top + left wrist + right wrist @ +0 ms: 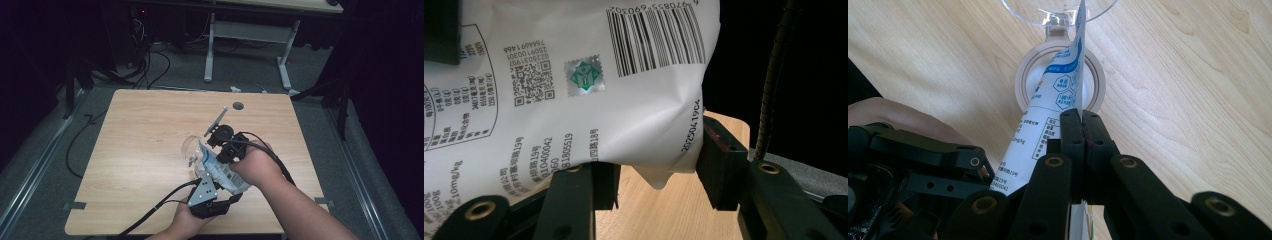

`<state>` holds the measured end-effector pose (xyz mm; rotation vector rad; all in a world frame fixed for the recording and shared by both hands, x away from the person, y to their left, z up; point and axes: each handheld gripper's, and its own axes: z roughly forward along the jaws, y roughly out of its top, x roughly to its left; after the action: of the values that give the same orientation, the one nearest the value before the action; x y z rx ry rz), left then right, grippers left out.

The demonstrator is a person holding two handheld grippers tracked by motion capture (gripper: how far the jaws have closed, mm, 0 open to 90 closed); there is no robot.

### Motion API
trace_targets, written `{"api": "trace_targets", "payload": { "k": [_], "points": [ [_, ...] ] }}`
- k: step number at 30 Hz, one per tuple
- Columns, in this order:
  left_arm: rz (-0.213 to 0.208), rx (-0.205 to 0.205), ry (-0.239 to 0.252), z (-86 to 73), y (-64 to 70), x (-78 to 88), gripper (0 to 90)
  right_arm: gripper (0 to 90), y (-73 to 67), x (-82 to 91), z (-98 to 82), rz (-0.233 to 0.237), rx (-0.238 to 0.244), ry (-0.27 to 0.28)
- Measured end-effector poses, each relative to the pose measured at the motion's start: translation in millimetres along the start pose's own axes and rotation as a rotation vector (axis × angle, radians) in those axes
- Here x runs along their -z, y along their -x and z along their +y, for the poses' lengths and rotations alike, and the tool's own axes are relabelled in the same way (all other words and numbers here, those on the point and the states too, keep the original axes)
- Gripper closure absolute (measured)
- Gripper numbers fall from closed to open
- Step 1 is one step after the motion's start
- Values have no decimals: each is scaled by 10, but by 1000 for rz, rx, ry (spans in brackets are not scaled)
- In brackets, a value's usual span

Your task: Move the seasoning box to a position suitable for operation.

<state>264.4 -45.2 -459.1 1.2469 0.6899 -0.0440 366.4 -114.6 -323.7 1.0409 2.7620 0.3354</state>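
I count one white printed pouch (pixel 220 170), one clear stemmed glass (pixel 191 148), one wooden table (pixel 140 130), and my two grippers. My left gripper (pixel 212 202) has its jaws part-way apart with the pouch's lower body between them; one pad presses the pouch's creased edge by the barcode, and its bottom corner hangs free between the jaws, just above the wood. My right gripper (pixel 1081 125) has its jaws clamped flat together on the pouch's thin upper edge, which rises straight out of the pads. Just beyond those tips stands the glass, its round foot (pixel 1060 80) on the table directly under the pouch's upper end and its bowl farther out; whether pouch and glass touch I cannot tell. My left hand (pixel 182 222) sits at the table's near edge, so there is little room behind it. Ahead of and to the left of both grippers the tabletop lies open; to the right of my right gripper a narrower strip runs to the edge.
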Motion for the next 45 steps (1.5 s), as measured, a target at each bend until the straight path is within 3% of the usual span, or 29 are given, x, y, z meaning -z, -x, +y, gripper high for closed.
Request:
{"api": "trace_targets", "payload": {
  "k": [45],
  "points": [
    [-2,4,23,55,16,-21,565,900,-12,40,48,-16,10,0]
  ]
}}
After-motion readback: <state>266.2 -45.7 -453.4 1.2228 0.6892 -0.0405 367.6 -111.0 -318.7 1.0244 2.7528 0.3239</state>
